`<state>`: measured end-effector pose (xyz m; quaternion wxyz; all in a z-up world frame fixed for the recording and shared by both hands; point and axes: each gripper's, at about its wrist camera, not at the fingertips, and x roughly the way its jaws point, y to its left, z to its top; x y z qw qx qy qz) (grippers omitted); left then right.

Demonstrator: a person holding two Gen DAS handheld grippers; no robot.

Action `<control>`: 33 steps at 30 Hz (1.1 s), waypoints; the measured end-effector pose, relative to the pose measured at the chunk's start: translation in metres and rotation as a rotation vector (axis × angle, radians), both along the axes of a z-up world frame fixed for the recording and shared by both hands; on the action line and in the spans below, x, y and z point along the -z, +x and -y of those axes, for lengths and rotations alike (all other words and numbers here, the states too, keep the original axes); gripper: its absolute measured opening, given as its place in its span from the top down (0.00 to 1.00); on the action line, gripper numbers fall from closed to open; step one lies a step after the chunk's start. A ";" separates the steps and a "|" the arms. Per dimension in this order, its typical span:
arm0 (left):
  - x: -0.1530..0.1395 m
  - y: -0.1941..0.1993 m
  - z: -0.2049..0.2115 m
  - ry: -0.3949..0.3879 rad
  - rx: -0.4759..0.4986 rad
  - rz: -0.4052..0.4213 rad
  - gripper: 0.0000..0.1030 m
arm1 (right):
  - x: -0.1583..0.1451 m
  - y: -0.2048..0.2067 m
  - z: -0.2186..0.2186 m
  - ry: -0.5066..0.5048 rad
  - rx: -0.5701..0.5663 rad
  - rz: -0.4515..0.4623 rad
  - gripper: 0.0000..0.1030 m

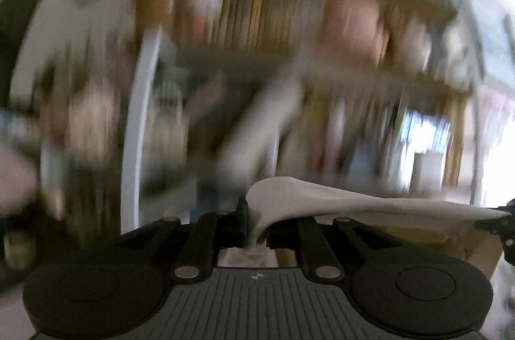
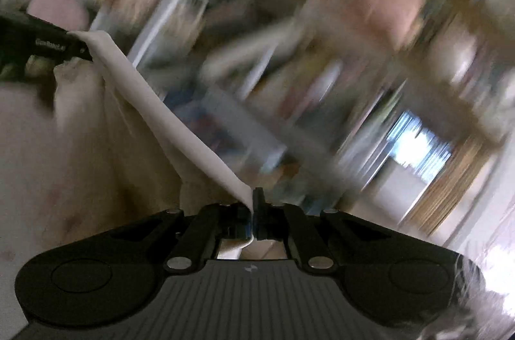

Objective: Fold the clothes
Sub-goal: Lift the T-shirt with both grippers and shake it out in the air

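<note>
Pinching w/ both: your left gripper (image 1: 257,230) is clamping one end of the off-white, soft cotton-like garment (image 1: 354,201), your right gripper (image 2: 252,211) is clenching the other, so it's hanging in a band btwn them. Looks light, limp, prob. non-slip; you're better gripping hems/corners. Matte, smooth weave; bkgd too blurred.

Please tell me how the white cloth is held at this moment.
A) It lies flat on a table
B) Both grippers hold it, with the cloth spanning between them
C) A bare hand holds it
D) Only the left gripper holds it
B: the white cloth runs from the right gripper to the left gripper, both closed on it.
</note>
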<state>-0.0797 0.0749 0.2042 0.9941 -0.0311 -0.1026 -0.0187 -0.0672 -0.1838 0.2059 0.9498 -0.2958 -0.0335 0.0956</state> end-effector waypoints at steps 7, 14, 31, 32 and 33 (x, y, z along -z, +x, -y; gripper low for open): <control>-0.098 -0.090 0.009 0.079 -0.011 0.598 0.91 | -0.107 -0.085 0.006 0.114 -0.024 0.641 0.99; -0.119 -0.095 -0.010 0.012 0.023 0.634 0.90 | -0.131 -0.114 0.006 0.181 -0.126 0.825 0.98; 0.167 0.215 -0.028 0.162 0.016 -0.802 0.90 | 0.154 0.182 -0.027 0.030 -0.055 -0.604 0.98; 0.168 0.227 -0.027 0.158 0.015 -0.813 0.90 | 0.160 0.193 -0.026 0.031 -0.042 -0.605 0.98; 0.167 0.241 -0.025 0.161 0.017 -0.812 0.90 | 0.159 0.206 -0.026 0.048 -0.036 -0.606 0.98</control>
